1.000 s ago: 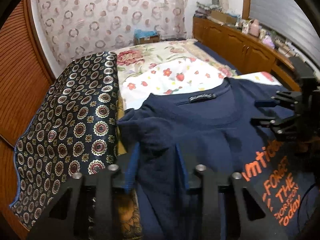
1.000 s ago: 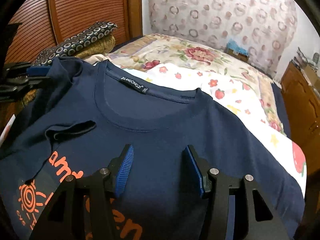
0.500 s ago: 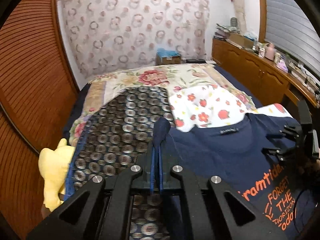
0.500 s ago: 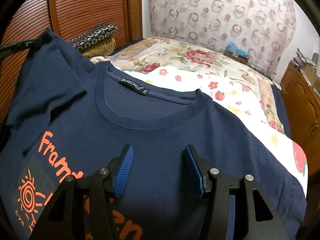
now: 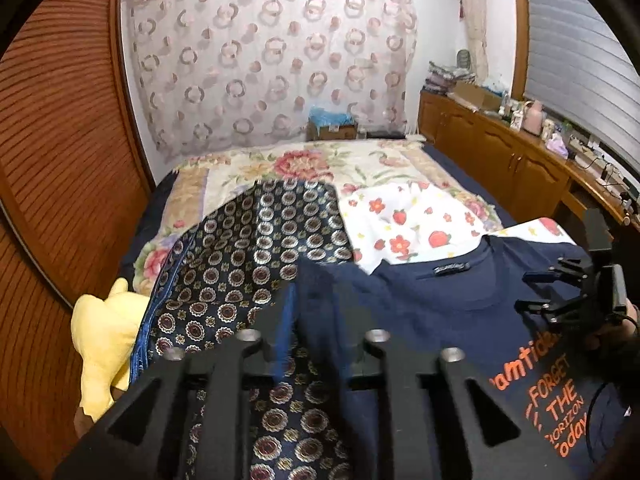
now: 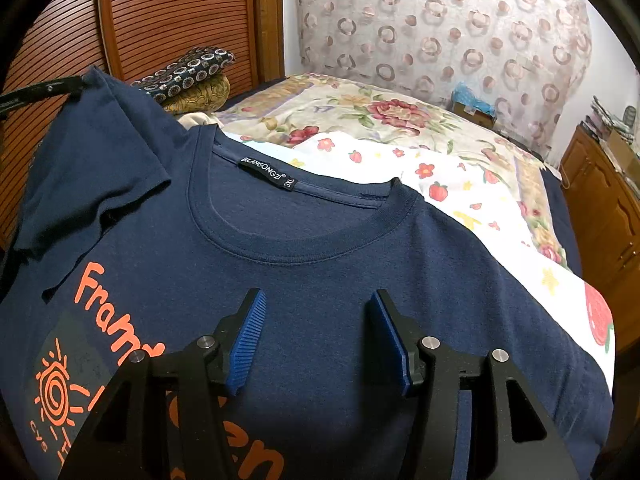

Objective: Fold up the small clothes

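A navy T-shirt with orange print (image 6: pixel 320 248) lies face up on the bed, collar toward the far end; it also shows in the left wrist view (image 5: pixel 448 304). My left gripper (image 5: pixel 316 320) now has its jaws apart, with the shirt's left sleeve (image 5: pixel 320 304) lying between them. In the right wrist view that sleeve (image 6: pixel 96 152) is still lifted at the far left. My right gripper (image 6: pixel 316 332) is open, hovering over the shirt's chest below the collar.
A navy patterned cushion (image 5: pixel 248 264) and a yellow soft toy (image 5: pixel 108 344) lie left of the shirt. A white fruit-print cloth (image 5: pixel 408 228) lies under the collar on the floral bedspread (image 5: pixel 304 164). Wooden cabinets (image 5: pixel 520 160) run along the right; a slatted wooden wall (image 5: pixel 60 160) stands left.
My left gripper shut on the sleeve and lifted it out to the left, then its jaws opened. My right gripper stayed open and still over the chest.
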A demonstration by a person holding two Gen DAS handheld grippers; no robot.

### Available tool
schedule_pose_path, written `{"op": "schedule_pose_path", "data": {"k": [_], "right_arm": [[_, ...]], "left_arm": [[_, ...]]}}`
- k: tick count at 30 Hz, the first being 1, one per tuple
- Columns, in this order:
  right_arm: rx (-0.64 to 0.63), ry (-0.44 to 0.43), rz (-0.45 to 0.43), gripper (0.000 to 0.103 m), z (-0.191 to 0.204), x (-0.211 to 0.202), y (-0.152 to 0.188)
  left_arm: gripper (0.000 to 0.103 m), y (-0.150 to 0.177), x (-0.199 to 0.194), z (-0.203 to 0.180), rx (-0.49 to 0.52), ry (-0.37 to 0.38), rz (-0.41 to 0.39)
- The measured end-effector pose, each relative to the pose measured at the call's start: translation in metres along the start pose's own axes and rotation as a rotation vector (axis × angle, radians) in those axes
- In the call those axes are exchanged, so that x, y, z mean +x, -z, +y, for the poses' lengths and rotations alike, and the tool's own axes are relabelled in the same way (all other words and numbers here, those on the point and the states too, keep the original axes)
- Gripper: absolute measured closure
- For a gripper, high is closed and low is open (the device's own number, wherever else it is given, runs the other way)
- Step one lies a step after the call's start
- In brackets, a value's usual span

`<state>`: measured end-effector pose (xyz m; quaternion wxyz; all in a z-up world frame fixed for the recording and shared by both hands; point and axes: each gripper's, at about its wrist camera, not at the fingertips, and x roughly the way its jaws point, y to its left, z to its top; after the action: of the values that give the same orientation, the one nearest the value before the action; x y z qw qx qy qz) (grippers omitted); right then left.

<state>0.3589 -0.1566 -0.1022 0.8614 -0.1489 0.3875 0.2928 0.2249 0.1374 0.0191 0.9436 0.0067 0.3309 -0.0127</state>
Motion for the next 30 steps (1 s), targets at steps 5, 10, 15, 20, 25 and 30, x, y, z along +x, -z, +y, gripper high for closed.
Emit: {"op": "schedule_pose_path", "data": {"k": [5, 10, 15, 20, 25, 30], "right_arm": [[-0.001, 0.001, -0.002, 0.046, -0.001, 0.000, 0.000], [0.006, -0.008, -0.003, 0.046, -0.002, 0.001, -0.001], [0.032, 0.007, -0.041, 0.046, -0.010, -0.027, 0.002], [0.091, 0.060, -0.101, 0.046, -0.034, -0.077, 0.028], [0.186, 0.152, -0.117, 0.046, -0.070, -0.117, 0.075], [0.293, 0.254, -0.089, 0.045, -0.108, -0.137, 0.125]], "left_arm": [[0.019, 0.004, -0.022, -0.016, 0.014, 0.026, -0.064], [0.019, 0.014, -0.028, -0.043, 0.015, 0.070, -0.075], [0.019, 0.032, -0.014, -0.071, 0.022, 0.121, -0.032], [0.019, 0.048, 0.014, -0.100, 0.048, 0.160, 0.044], [0.019, 0.059, 0.038, -0.129, 0.072, 0.195, 0.102], [0.019, 0.066, 0.052, -0.144, 0.102, 0.211, 0.144]]}}
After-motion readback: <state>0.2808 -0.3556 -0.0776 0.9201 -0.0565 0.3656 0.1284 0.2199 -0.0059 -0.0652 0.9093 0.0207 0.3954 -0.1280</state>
